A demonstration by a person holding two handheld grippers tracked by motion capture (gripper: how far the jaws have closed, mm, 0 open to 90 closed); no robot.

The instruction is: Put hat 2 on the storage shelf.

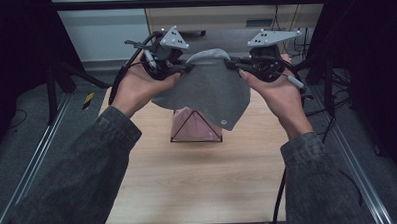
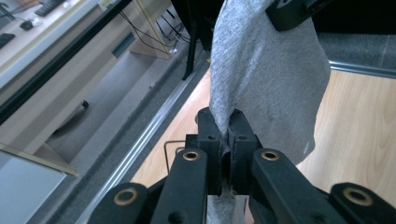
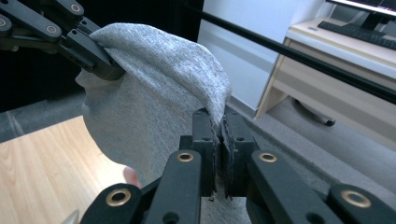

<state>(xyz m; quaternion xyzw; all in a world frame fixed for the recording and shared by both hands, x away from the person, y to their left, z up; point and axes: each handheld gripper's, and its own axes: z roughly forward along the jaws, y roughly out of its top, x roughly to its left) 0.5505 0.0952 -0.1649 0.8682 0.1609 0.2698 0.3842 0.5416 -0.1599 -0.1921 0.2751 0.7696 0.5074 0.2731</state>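
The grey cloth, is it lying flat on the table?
No. The grey cloth hangs in the air between the left claw and right claw, above the table.

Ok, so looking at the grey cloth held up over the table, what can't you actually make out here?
- Pink wire-framed thing, high view: its top is hidden by the hanging grey cloth, so what it is stays unclear.
- Small light mark on the cloth's lower edge, high view: too small to read.
- Cloth edge inside the left tongs and right tongs, gripper views: covered by the closed jaws.
- Table, high view: its far edge is hidden by cloth and hands.
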